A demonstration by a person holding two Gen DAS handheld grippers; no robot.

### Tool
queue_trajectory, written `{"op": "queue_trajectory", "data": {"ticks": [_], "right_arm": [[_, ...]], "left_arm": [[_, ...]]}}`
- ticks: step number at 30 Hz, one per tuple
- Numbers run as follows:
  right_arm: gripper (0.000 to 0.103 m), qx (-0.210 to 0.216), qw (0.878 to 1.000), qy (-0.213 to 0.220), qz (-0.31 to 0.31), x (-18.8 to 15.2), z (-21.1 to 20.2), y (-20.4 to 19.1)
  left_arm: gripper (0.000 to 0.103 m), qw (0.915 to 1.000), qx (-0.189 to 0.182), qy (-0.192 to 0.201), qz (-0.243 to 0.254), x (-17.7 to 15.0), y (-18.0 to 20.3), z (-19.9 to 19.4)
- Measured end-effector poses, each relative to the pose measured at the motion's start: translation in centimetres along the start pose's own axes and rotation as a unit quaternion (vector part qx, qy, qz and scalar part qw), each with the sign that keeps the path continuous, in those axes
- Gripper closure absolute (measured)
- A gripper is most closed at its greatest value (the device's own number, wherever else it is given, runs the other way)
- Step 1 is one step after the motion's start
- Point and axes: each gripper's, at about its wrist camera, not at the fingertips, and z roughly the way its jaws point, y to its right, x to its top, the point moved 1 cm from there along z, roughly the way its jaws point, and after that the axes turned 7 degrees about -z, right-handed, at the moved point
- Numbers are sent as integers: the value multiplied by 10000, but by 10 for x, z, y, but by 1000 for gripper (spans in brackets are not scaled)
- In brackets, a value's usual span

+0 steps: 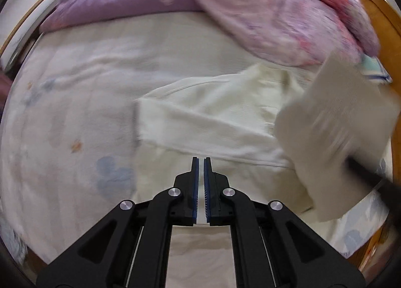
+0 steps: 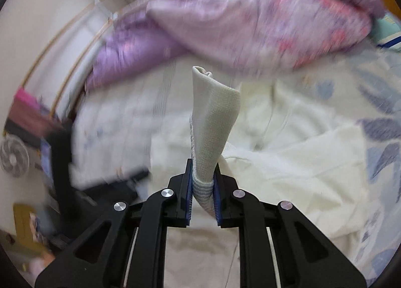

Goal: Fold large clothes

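A cream sweater (image 1: 200, 117) lies spread on the bed sheet (image 1: 75, 112), with one sleeve folded across its body. My left gripper (image 1: 201, 160) hovers over the sweater's lower part, shut, with nothing between its fingers. At the right of the left wrist view a blurred flap of the cream fabric (image 1: 333, 125) is lifted off the bed, with a dark blurred shape (image 1: 368, 175) at its lower edge. In the right wrist view my right gripper (image 2: 203, 164) is shut on the sweater's ribbed cuff (image 2: 213, 117), which stands up between the fingers. The rest of the sweater (image 2: 300, 162) lies rumpled below.
A bunched pink and purple duvet (image 1: 275, 12) and a purple pillow (image 1: 120, 2) lie along the far side of the bed. A wooden bed frame (image 1: 376, 12) borders the right. Beyond the bed's left edge stand a small fan (image 2: 13, 156) and dark furniture (image 2: 60, 162).
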Motion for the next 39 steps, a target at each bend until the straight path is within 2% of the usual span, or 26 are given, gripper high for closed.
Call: {"op": "queue_trajectory", "data": {"ticks": [1,2,3,4,5,9,12,13,16,17,18,19,20,21,22,23,24,25,26,28,30,31,32,33,34,39], "right_arm": [[80,78,9997,-218,2,-6,12,-3],[75,191,9990,-404,69,-12,23,-3],[50,263,9981,-541,156,-17,30,-1],[35,217,9978,-579,238,-21,33,2],[35,106,9983,-506,253,-22,30,6],[31,-338,9977,-475,358,-22,19,38],[31,-889,9935,-459,536,-26,3,84],[31,-1070,9914,-446,605,-31,-4,99],[31,-1556,9813,-570,980,-46,-16,153],[31,-1604,9780,-607,1184,-53,-20,173],[31,-1610,9763,-627,1305,-57,-22,185],[31,-1633,9731,-673,1481,-67,-22,204],[31,-1722,9693,-790,1568,-76,-20,219],[32,-1787,9667,-910,1587,-81,-19,227],[46,-1768,9655,-1054,1592,-90,-17,237],[58,-1659,9662,-1119,1623,-97,-17,243],[81,-1574,9671,-1136,1645,-100,-17,246],[84,-1444,9695,-1102,1643,-104,-18,248],[84,-1415,9710,-1063,1607,-105,-20,248],[87,-1304,9738,-1004,1570,-106,-22,247],[88,-1202,9726,-1144,1629,-109,-12,253],[88,-1207,9695,-1312,1679,-113,-1,258],[88,-1275,9643,-1538,1740,-118,10,263],[88,-1292,9585,-1793,1802,-122,21,266],[88,-1238,9575,-1845,1837,-124,25,268],[88,-1093,9573,-1761,2017,-120,17,273]], "left_arm": [[95,9999,37,-11,-111,-2,-11,2],[80,9998,56,-19,-196,-3,-20,3],[68,9996,67,-32,-271,-5,-27,3],[45,9993,67,-59,-360,-9,-34,5],[40,9991,60,-89,-407,-12,-39,4],[37,9979,-104,-251,-585,-19,-44,10],[33,9964,-313,-508,-599,-27,-33,25],[29,9959,-270,-662,-557,-32,-28,38],[29,9923,-125,-1048,-643,-45,-24,69],[28,9907,-146,-1152,-712,-49,-24,80],[20,9878,-176,-1305,-835,-56,-26,96],[19,9856,-200,-1401,-924,-60,-28,108],[30,9827,-164,-1535,-1021,-65,-30,122],[37,9814,-27,-1606,-1049,-70,-31,132],[50,9842,166,-1467,-978,-71,-29,134],[74,9876,166,-1301,-867,-69,-25,130],[82,9896,88,-1185,-810,-66,-21,124],[90,9914,73,-1051,-773,-60,-15,114],[90,9932,116,-915,-715,-55,-11,105],[91,9967,234,-540,-564,-42,-1,85],[86,9968,418,-487,-484,-34,3,80],[78,9952,655,-547,-475,-32,3,87],[65,9925,929,-668,-438,-33,1,98],[56,9884,1228,-811,-377,-34,1,108],[49,9830,1513,-1007,-244,-38,-1,117],[44,9805,1784,-819,100,-50,10,102]]}}
